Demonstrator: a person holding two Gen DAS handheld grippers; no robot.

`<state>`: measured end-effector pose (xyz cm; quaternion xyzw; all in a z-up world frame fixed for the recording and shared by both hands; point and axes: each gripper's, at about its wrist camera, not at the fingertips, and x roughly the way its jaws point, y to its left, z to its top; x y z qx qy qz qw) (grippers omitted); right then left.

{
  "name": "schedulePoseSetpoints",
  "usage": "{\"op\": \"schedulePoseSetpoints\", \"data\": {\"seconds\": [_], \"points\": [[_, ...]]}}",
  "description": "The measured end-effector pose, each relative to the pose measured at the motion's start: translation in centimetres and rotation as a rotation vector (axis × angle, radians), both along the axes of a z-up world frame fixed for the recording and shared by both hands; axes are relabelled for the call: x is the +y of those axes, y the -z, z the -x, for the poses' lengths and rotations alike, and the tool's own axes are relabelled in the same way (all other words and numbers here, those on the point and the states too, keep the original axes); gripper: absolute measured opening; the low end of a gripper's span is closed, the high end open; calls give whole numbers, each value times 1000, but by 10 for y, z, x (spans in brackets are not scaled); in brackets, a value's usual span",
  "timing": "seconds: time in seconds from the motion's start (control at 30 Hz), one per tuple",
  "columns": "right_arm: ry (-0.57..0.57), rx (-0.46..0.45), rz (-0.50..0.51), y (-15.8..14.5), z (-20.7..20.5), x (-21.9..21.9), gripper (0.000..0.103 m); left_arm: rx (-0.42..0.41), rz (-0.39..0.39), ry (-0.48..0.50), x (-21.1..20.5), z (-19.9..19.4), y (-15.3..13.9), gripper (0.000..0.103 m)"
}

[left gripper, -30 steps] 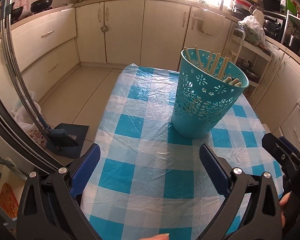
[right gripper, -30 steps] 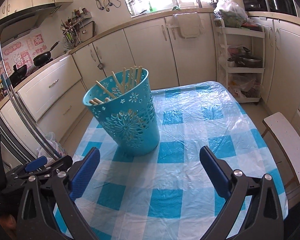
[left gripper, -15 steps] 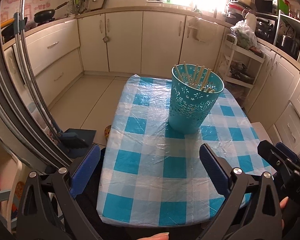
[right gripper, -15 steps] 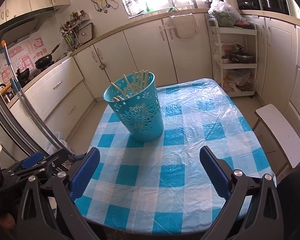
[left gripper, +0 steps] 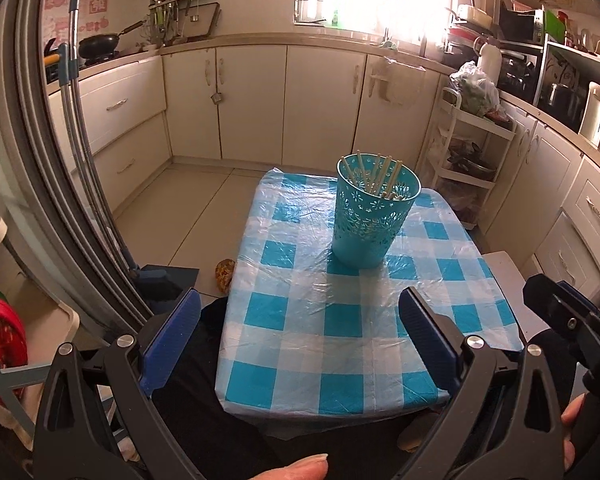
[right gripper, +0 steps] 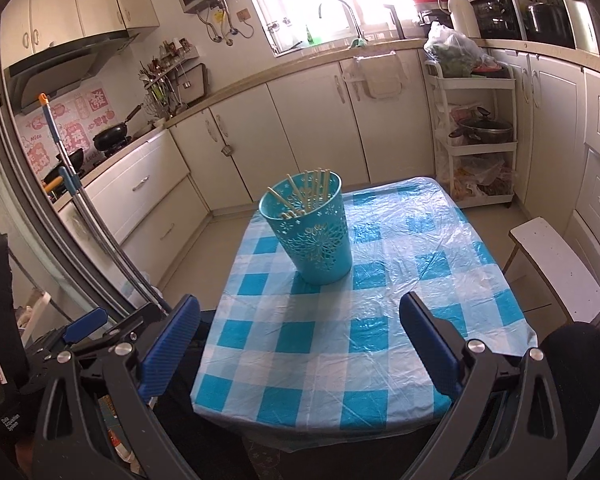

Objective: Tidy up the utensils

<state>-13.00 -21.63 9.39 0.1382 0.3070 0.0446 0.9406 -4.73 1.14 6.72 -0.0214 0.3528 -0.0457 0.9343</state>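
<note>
A turquoise perforated holder (left gripper: 370, 224) stands upright on the blue-and-white checked table (left gripper: 340, 340); it also shows in the right wrist view (right gripper: 314, 234). Several pale wooden chopsticks (left gripper: 376, 172) stand inside it, leaning against the rim (right gripper: 306, 192). My left gripper (left gripper: 300, 340) is open and empty, held back over the table's near edge. My right gripper (right gripper: 300, 336) is open and empty, also well short of the holder. The right gripper shows at the right edge of the left wrist view (left gripper: 572, 320).
A white stool (right gripper: 556, 268) stands right of the table. A white trolley (right gripper: 476, 128) with a pot sits at the back right. Mop poles (left gripper: 88, 152) and a dustpan (left gripper: 164, 280) stand left. Cabinets line the walls.
Both grippers have pulled back and up from the holder, so the whole table now shows. Both stayed open. The holder has not moved.
</note>
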Motion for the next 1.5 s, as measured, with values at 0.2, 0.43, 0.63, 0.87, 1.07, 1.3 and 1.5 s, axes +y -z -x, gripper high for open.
{"op": "schedulePoseSetpoints", "data": {"seconds": [0.2, 0.43, 0.63, 0.87, 1.07, 1.3, 1.5], "points": [[-9, -31, -11, -15, 21, 4, 96, -38, 1, 3, 5, 24, -14, 95], [-16, -75, -8, -32, 46, 9, 96, -59, 2, 15, 6, 44, -27, 95], [-12, -96, -3, -43, 63, 10, 96, -98, 12, 19, 11, 63, -44, 95], [-3, -133, 13, -51, 86, 15, 96, -151, 25, 18, 17, 87, -64, 95], [3, -188, 45, -58, 106, 22, 96, -162, 19, 24, 18, 100, -69, 95], [7, -239, 72, -67, 121, 30, 96, -197, 9, 25, 20, 114, -76, 95], [-5, -267, 101, -71, 131, 39, 96, -219, 29, 17, 25, 124, -81, 95]]}}
